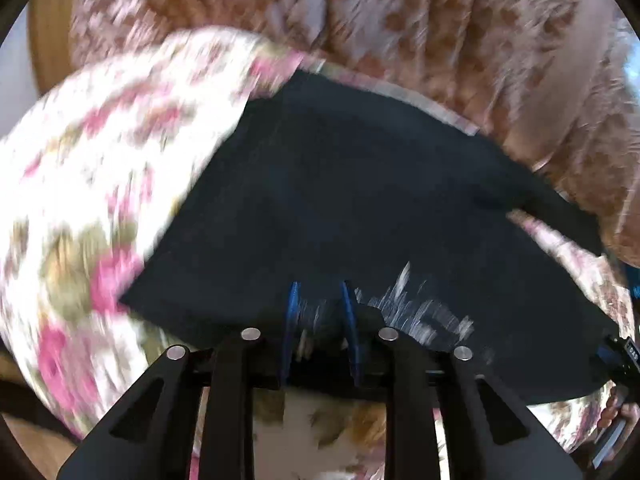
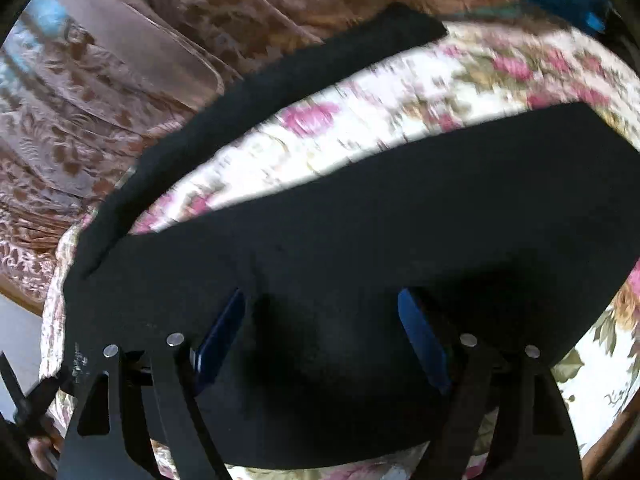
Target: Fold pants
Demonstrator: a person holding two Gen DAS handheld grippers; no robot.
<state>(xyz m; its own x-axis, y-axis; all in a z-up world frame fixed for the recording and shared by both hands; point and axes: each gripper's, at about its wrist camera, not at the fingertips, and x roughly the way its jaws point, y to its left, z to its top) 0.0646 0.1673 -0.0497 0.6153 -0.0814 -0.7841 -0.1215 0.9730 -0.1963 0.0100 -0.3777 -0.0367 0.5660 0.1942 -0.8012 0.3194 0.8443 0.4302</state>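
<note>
Black pants [image 1: 360, 200] lie spread on a table under a white cloth with pink flowers [image 1: 88, 168]. My left gripper [image 1: 320, 292] has its blue fingers close together, pinching the near edge of the pants by a white printed patch [image 1: 416, 308]. In the right wrist view the pants [image 2: 400, 220] fill the lower half, with one leg [image 2: 280, 80] stretching away to the upper right. My right gripper [image 2: 324, 300] is open, its blue fingers [image 2: 224, 328] wide apart over the black fabric, holding nothing.
A sofa in brown patterned fabric [image 1: 400, 12] stands right behind the table; it also shows in the right wrist view [image 2: 120, 60]. The floral tablecloth [image 2: 400, 92] lies bare between the two pant legs. The other gripper shows at the right edge [image 1: 620, 360].
</note>
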